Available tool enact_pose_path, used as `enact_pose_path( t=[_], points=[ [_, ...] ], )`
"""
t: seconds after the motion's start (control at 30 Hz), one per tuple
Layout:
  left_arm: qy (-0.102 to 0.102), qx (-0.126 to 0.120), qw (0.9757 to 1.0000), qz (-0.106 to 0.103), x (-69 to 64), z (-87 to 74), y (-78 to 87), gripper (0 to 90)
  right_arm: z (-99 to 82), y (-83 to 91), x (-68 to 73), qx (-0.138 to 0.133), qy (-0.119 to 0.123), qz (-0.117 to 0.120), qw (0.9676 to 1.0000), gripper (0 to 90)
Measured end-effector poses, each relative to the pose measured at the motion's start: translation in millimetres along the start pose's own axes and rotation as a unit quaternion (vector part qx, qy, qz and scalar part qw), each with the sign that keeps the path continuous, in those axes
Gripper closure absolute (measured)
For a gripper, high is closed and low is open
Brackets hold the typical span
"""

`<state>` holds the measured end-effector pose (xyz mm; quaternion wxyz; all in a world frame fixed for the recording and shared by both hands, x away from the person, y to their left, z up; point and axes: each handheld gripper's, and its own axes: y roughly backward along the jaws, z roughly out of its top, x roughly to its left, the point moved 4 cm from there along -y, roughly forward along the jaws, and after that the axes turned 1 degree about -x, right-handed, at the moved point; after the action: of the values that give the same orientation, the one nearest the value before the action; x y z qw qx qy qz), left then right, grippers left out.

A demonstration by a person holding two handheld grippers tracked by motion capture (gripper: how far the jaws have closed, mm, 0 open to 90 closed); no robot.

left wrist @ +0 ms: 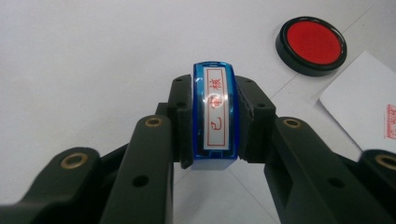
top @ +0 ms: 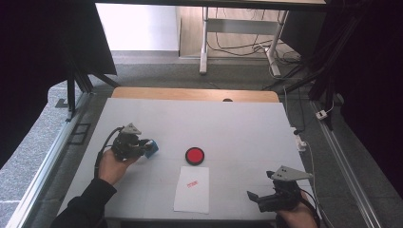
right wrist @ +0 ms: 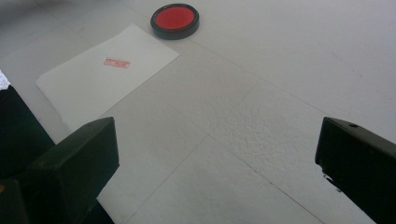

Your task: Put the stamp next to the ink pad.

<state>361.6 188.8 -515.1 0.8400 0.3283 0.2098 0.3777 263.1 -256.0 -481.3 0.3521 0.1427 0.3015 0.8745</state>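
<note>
My left gripper (left wrist: 215, 116) is clamped on the blue stamp (left wrist: 215, 114) at the left of the white surface (top: 247, 123), the stamp's long axis running along the jaws with its labelled back facing the camera. The red ink pad (top: 195, 155) lies to the right of it, near the middle, and the stamped sheet of paper (top: 192, 189) lies just nearer than the pad. My right gripper (top: 253, 197), jaws wide apart and holding nothing, hovers at the near right corner, farther from the stamp than my left.
</note>
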Motion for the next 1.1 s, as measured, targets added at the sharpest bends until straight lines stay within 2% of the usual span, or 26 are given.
enact_pose_path(
  t=[0.37,0.43,0.5,0.67,0.77,1.0,1.1],
  points=[
    [0.005,0.030,0.9995,0.004,2.9,-8.0,-12.4,69.8,0.0,-0.3,0.5,0.002,0.001,0.000,1.0000,0.0],
    [-0.002,0.042,0.9991,0.005,2.0,-9.8,-15.2,69.6,-0.1,-0.4,0.4,0.003,0.001,-0.001,1.0000,0.0],
    [-0.004,0.043,0.9990,0.006,0.8,-10.0,-15.8,69.0,0.0,-0.3,0.3,0.002,0.000,-0.001,1.0000,0.0],
    [0.004,0.053,0.9986,0.004,1.4,-11.8,-18.7,65.1,-0.1,-0.4,0.4,0.003,0.001,-0.001,1.0000,0.0],
    [0.005,0.050,0.9987,0.003,1.0,-10.5,-17.5,62.1,0.0,-0.4,0.4,0.003,0.001,-0.001,1.0000,0.0],
    [0.018,0.032,0.9993,-0.001,1.2,-7.0,-13.5,47.5,0.0,-0.4,0.4,0.003,0.001,0.000,1.0000,0.0],
    [0.017,0.025,0.9995,-0.001,1.8,-6.0,-11.5,41.5,0.0,-0.4,0.4,0.003,0.001,0.000,1.0000,0.0]
  ],
)
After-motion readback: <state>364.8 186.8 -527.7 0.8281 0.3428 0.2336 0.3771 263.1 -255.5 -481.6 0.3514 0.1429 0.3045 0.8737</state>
